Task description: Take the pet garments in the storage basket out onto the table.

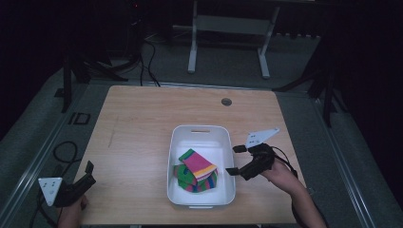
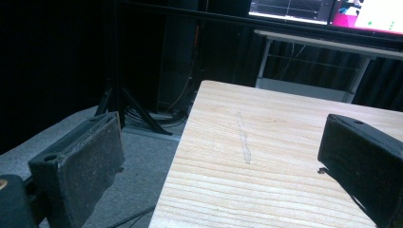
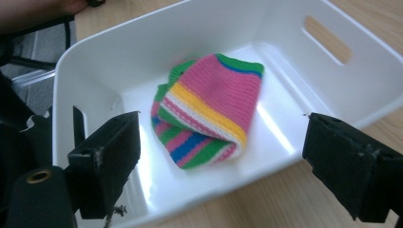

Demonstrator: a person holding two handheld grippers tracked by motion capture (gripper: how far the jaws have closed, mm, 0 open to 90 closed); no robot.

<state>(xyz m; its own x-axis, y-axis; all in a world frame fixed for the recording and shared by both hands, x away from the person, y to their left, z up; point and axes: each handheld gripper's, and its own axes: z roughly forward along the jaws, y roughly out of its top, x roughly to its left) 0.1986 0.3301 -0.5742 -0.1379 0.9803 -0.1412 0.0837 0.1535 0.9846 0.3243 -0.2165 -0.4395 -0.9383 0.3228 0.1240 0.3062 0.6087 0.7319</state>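
Note:
A folded striped knit cloth (image 1: 197,170) in pink, green, yellow and blue lies inside a white plastic bin (image 1: 179,138) on the wooden table. My right gripper (image 1: 235,160) hovers open just beyond the bin's right rim, its jaws wide apart and empty. Seen from the right gripper view, the cloth (image 3: 209,109) rests on the floor of the bin (image 3: 95,61) beyond the spread jaws. My left gripper (image 1: 88,172) is held open over the table's front left corner, far from the bin. The left gripper (image 2: 223,156) faces bare wood with nothing between its jaws.
The wooden table (image 1: 138,123) has a small round grommet (image 1: 226,101) near its far edge. Cables (image 1: 64,152) lie on the grey floor at the left. A white table frame (image 1: 228,28) stands behind. Dark stands flank the table on both sides.

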